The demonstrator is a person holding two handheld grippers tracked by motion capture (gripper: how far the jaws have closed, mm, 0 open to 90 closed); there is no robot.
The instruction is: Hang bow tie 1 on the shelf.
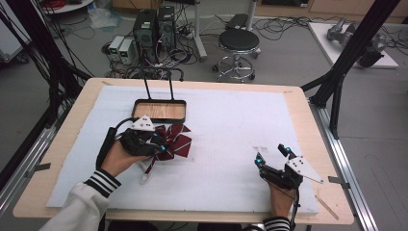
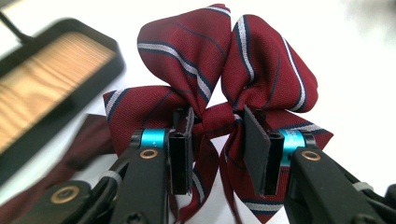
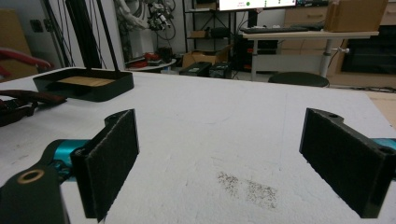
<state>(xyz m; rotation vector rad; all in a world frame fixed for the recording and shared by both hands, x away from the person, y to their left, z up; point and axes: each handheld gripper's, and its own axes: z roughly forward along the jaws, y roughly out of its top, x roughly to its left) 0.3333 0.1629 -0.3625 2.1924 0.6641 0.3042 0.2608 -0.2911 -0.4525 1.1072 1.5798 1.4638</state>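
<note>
So my left gripper (image 2: pixel 218 140) has its jaws either side of the knot of the maroon striped bow tie (image 2: pixel 219 79), not quite clamped yet, and the bow is lying on the white mat (image 1: pixel 231 120) just in front of the black tray (image 1: pixel 159 110). My right gripper (image 1: pixel 273 156) sits wide open and empty, well off to the side. The worry is that the knot is slick and narrow, so if I close off-centre I'd probably just pinch a loop and the bow would twist or slide out when I lift.
</note>
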